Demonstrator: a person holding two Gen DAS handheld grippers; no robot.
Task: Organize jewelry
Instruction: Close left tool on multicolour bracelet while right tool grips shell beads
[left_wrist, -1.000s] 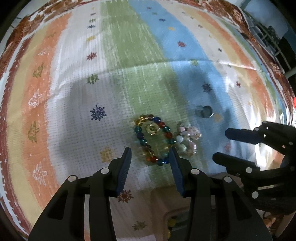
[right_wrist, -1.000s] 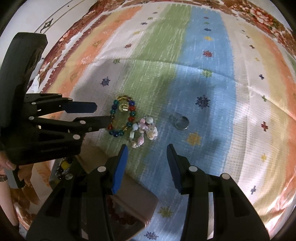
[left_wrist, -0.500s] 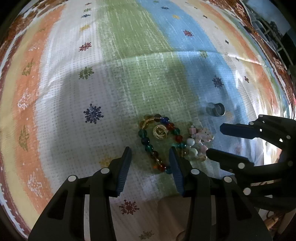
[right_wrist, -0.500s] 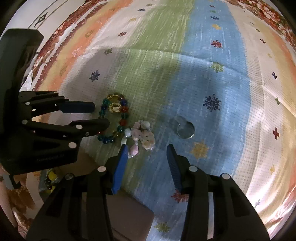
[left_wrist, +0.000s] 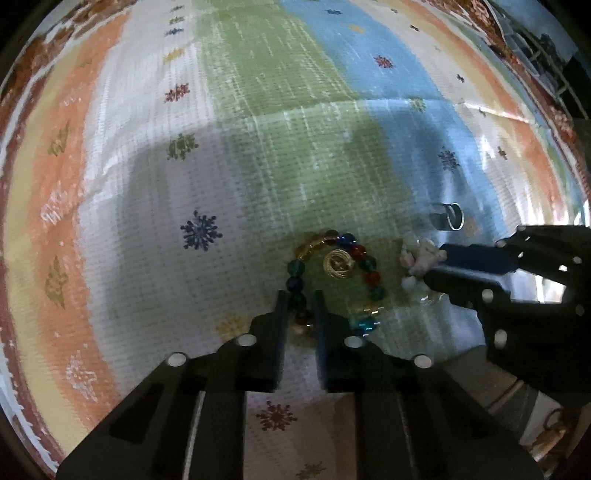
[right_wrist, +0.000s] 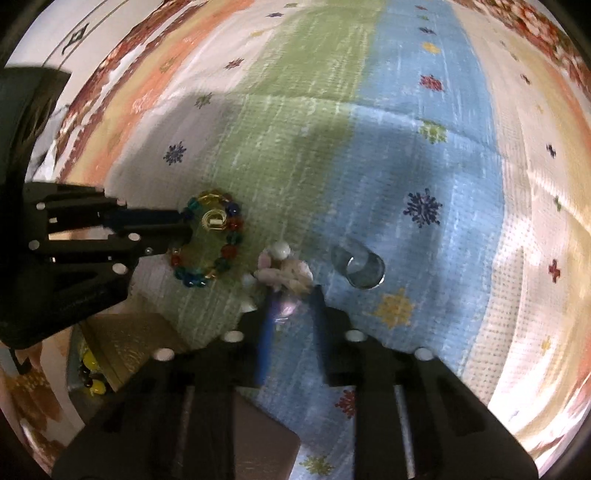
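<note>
While both lie on the striped woven cloth (left_wrist: 258, 177), my left gripper (left_wrist: 300, 314) is closing on the multicoloured glass-bead bracelet (left_wrist: 334, 280); my right gripper (right_wrist: 291, 308) clamps the pale pink-and-white bead bracelet (right_wrist: 284, 271). Light, limp, slippery strands: pinch across beads.

A striped woven cloth (left_wrist: 280, 122) in orange, white, green and blue covers the surface; bright light falls on its far part.

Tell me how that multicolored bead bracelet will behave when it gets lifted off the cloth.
The multicolored bead bracelet is separate round beads on a string, so it will probably sag into a hanging loop. The beads look glossy, so they may slip; the left hand-held gripper, jaws closing, pinches only one side. The gold ring inside the loop would likely stay behind.
</note>
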